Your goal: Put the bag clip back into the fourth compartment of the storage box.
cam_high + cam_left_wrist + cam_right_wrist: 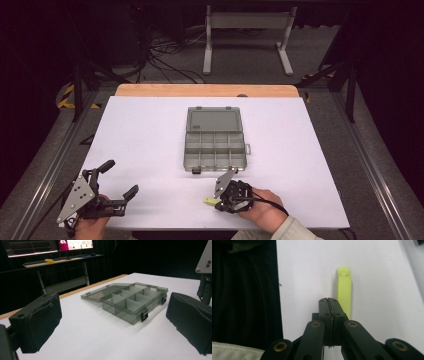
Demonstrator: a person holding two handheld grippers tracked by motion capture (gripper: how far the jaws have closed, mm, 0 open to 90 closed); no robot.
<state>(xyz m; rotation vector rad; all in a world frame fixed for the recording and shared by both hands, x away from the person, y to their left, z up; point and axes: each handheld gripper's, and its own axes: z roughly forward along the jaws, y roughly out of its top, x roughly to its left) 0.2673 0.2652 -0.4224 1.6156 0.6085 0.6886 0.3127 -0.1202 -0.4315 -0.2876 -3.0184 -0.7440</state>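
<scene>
The left gripper (116, 179) sits at the near left part of the white table (150, 130). Its two black jaws are spread wide apart and hold nothing. In the left gripper view, the padded jaws stand at each side, and the box lies ahead of them, between the two pads and well apart from them.

The grey plastic compartment box (215, 146) is in the middle of the table, ahead of both grippers. Its clear lid (214, 120) is flipped all the way open and lies flat on the far side. The tray has many little square rooms made by thin walls. All the rooms that can be seen look empty. Two small black latches (144, 315) hang on its near edge.

The right gripper (216, 201) is near the front of the table, just below the box. Its jaws are pressed tight together, with nothing between them. A small yellow-green plastic strip (344, 291) lies flat on the table, just beside the jaw tips on their right side.

It looks like the strip should go into the box. To pick it up well, the right gripper should open first, move over so the strip is between its jaws, and then squeeze softly on the middle.
</scene>
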